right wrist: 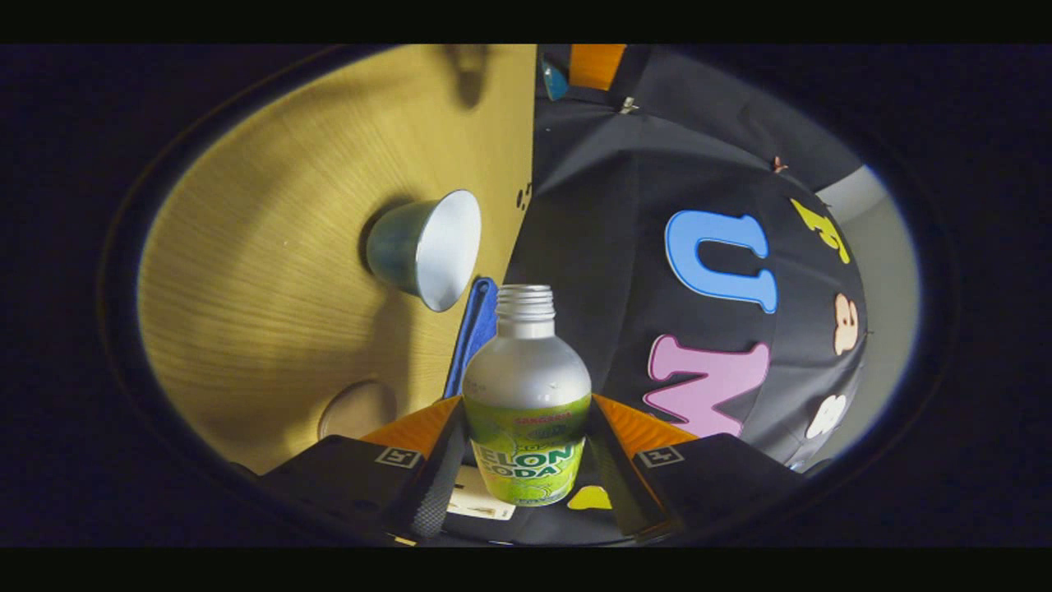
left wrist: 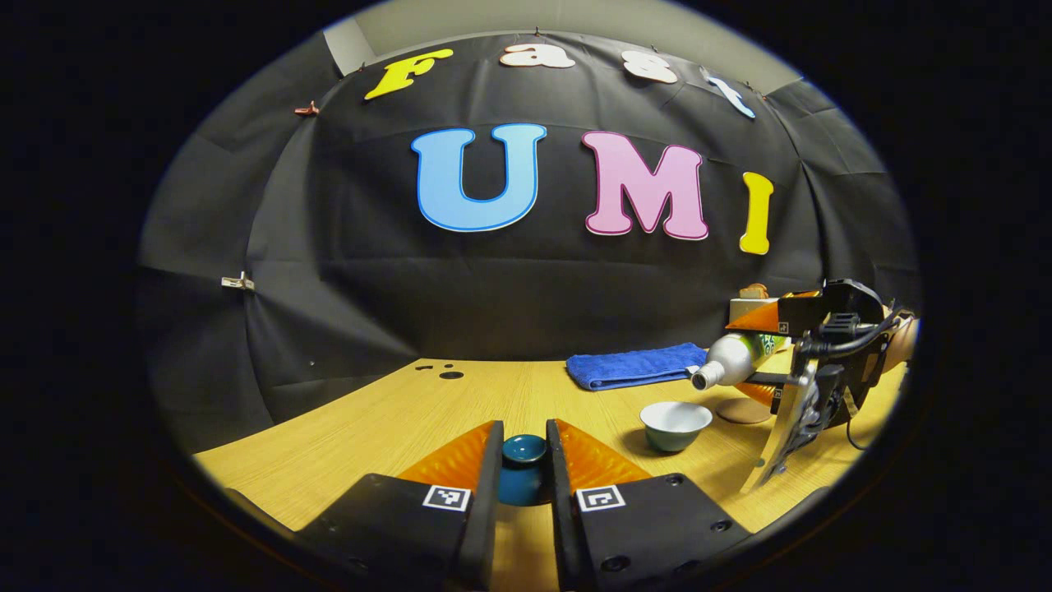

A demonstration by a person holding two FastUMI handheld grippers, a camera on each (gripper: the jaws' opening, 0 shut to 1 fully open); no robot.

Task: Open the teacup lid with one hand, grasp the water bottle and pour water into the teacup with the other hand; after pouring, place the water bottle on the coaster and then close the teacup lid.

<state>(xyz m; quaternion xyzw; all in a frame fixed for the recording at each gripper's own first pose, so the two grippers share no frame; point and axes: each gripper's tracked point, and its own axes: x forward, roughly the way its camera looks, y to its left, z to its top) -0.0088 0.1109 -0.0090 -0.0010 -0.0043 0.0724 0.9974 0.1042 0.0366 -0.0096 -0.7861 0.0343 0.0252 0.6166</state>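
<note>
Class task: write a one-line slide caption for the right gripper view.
Right tongs grip the tilted water bottle, its open mouth near the uncovered teacup on the wooden table.

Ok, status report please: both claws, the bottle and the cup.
Left claw shut on lid, off the cup. Right claw shut on bottle, tipped on its side, mouth near open cup. Coaster bare beside the cup. Nothing blocking.

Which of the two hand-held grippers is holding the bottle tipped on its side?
The right hand-held gripper, clamped on the water bottle, its mouth toward the open teacup. The left hand-held gripper grips the teal lid.
</note>
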